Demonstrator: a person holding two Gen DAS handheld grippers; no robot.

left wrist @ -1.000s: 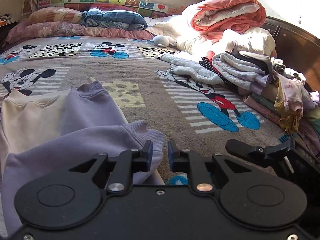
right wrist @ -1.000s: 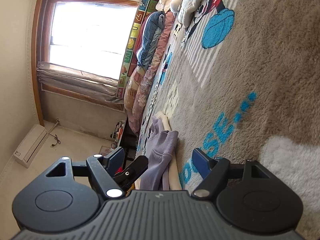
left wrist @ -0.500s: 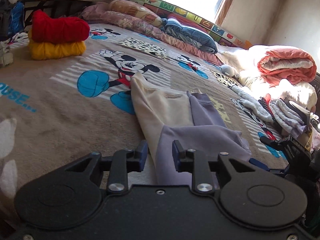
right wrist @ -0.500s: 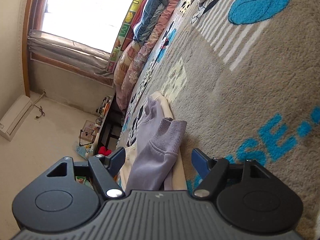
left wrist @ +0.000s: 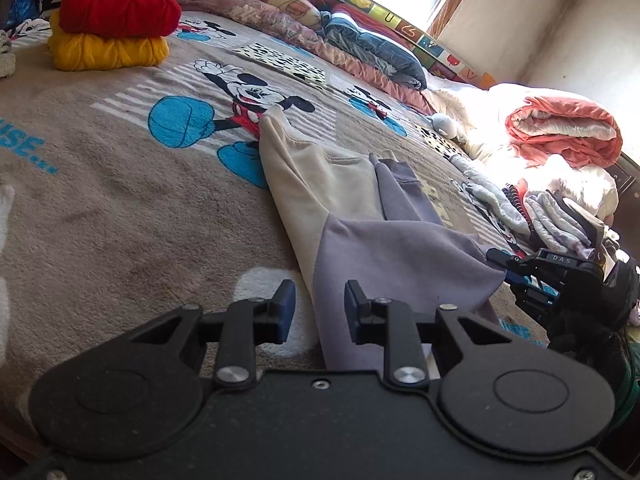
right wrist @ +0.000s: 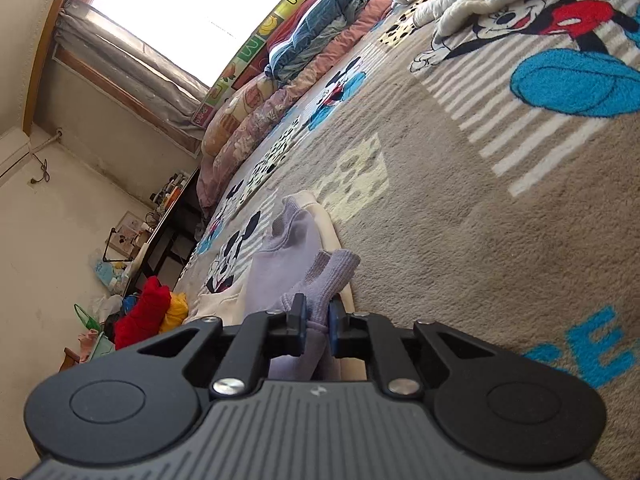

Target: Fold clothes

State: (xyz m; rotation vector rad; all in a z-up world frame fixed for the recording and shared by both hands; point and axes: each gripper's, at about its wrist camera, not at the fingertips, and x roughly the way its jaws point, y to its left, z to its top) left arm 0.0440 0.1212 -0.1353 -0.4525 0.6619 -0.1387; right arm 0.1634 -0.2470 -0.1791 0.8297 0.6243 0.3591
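A cream and lavender sweatshirt lies partly folded on the Mickey Mouse blanket. My left gripper is open, its jaws astride the sweatshirt's near left edge, with nothing held. My right gripper is shut on the sweatshirt's lavender sleeve cuff at the garment's right edge. The right gripper also shows in the left wrist view, at the lavender corner.
Folded red and yellow garments are stacked at the far left. A pile of unfolded clothes and an orange quilt lie on the right. Pillows line the headboard. A desk stands beside the bed.
My right gripper has closed on the lavender sleeve cuff. My left gripper has swung to the sweatshirt's left edge and opened a little wider.
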